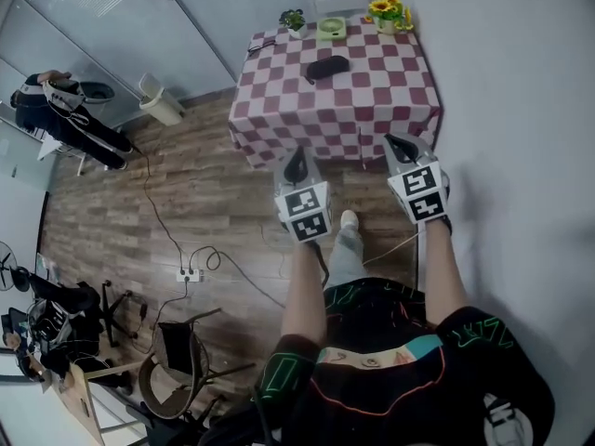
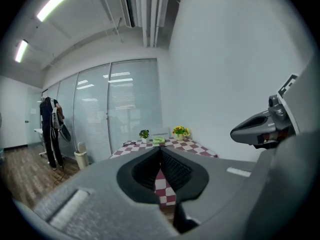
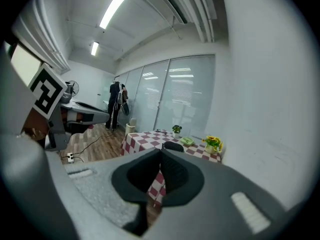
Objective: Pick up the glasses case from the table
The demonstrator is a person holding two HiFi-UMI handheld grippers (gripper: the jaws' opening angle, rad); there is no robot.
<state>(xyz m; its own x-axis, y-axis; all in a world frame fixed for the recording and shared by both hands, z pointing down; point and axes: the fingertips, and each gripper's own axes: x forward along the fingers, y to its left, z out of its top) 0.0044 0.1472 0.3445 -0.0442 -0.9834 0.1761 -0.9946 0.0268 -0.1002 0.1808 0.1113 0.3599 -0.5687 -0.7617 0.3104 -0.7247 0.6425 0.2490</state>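
Note:
The black glasses case lies near the middle of a table with a red-and-white checkered cloth, ahead of me. In the right gripper view the glasses case shows as a dark oval just above the jaw tips. My left gripper and right gripper are held side by side in the air, short of the table's near edge and pointing at it. Both have their jaws together with nothing between them, as the left gripper and right gripper show in their own views.
On the table's far side stand a green bowl, a pot of yellow flowers and a small green plant. A white wall runs along the right. On the wooden floor to the left are a white bin, a power strip with cables and a chair.

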